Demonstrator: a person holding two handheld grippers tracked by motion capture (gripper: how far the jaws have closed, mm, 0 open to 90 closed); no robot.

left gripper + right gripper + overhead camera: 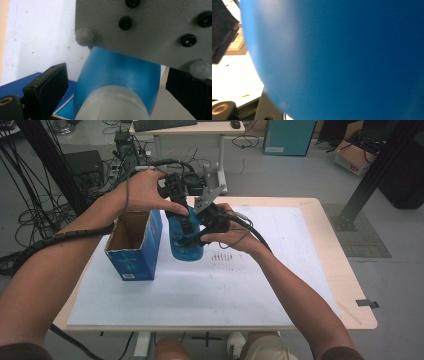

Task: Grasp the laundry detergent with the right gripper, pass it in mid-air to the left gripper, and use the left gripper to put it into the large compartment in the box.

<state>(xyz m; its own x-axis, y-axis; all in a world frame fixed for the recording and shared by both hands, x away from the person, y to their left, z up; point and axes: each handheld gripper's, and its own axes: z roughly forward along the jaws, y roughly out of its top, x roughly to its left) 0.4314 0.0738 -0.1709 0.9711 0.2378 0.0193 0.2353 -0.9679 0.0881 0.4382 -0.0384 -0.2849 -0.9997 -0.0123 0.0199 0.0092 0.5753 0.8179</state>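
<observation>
Two claws meet on a blue bottle [186, 240] standing toward the worktop's [310, 285] far-left corner, beside an open blue box [134, 245]. Right claw [202, 227] grips its body; left claw [181, 212] straddles the pale cap [112, 105], seemingly not yet pinching. Next, probably: clamp and twist.

Table [325, 250] — white sheet [225, 285], blue box [135, 255].
</observation>
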